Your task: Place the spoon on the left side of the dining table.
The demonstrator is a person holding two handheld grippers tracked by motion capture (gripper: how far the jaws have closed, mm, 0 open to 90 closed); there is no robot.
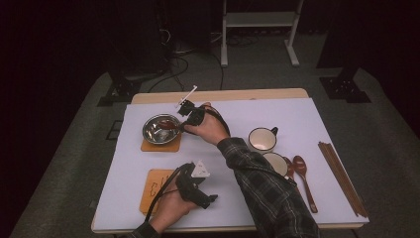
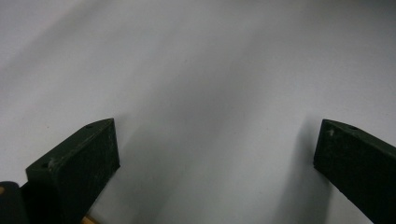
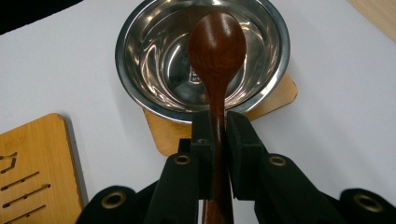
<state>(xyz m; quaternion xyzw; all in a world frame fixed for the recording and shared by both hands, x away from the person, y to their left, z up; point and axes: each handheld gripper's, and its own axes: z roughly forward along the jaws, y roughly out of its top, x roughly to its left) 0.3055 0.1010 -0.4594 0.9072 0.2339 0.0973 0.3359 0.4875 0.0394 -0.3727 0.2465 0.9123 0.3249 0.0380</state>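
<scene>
The right tongs (image 3: 215,140) clamp the handle of a dark wooden spoon (image 3: 217,51), whose head hangs over the steel bowl (image 3: 140,60). The bowl sits on a wooden coaster (image 3: 275,95) on the white surface (image 1: 297,124). The left tongs (image 2: 217,158) gape wide above bare surface, beside a second wooden coaster (image 1: 156,186).

**A:** What lettering is showing on the wooden board (image 1: 154,191)?

**B:** Dark cut-out marks are showing on it in the high view, the first looking like a "C"; the rest is blurring past reading. In the right gripper view the same board (image 3: 35,172) is showing slots only, spelling nothing legible.

**A:** And inside the steel bowl (image 3: 140,60)?

**B:** A small dark stamp is sitting on its bottom, partly behind the spoon (image 3: 217,51), and it is too small to read.
</scene>
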